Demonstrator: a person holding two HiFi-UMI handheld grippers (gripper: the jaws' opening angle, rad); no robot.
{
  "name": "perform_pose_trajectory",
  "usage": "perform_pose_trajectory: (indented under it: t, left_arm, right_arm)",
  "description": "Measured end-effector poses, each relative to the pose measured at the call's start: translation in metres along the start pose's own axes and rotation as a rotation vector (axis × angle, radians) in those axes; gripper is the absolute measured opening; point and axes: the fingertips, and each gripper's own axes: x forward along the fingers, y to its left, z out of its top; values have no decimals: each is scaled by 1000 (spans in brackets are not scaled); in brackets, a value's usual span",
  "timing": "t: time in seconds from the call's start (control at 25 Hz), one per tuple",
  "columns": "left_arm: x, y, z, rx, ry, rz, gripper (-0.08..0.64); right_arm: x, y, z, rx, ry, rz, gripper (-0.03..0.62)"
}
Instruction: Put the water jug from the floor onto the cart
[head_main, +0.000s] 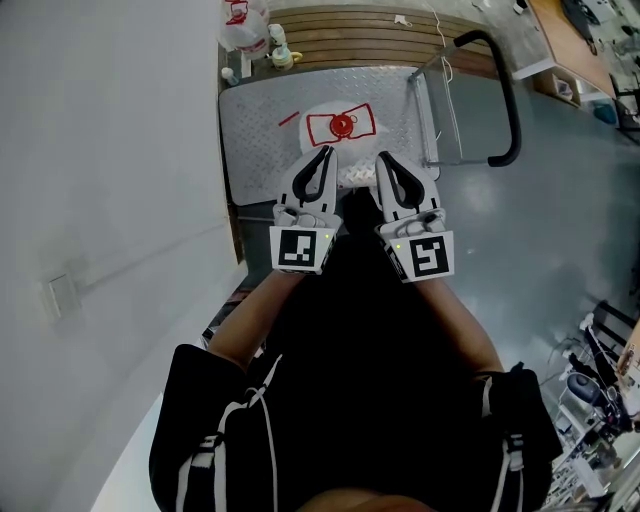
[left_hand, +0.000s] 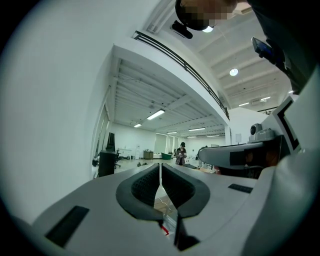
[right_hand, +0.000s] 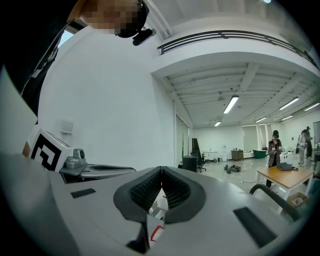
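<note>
The water jug (head_main: 341, 127), pale with a red cap and a red-outlined label, stands on the cart's grey diamond-plate deck (head_main: 260, 130) in the head view. Both grippers point level over the near end of the deck, just short of the jug. My left gripper (head_main: 325, 152) is shut with its tips touching and nothing between them; its own view shows the same (left_hand: 160, 167). My right gripper (head_main: 383, 158) beside it is also shut and empty (right_hand: 161, 170). Below the jaws, small patches of white with red marks show in both gripper views.
The cart's black push handle (head_main: 505, 100) rises at the right of the deck. A plastic bag and small bottles (head_main: 248, 30) sit at the far left corner, by wooden slats (head_main: 350, 30). A white wall runs along the left. A wooden table (right_hand: 285, 175) stands right.
</note>
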Motion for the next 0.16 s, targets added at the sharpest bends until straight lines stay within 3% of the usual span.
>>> perform_pose_trajectory:
  t: [0.16]
  left_arm:
    - [5, -3, -5, 7, 0, -4, 28]
  right_arm:
    - [0, -9, -2, 7, -2, -11, 18]
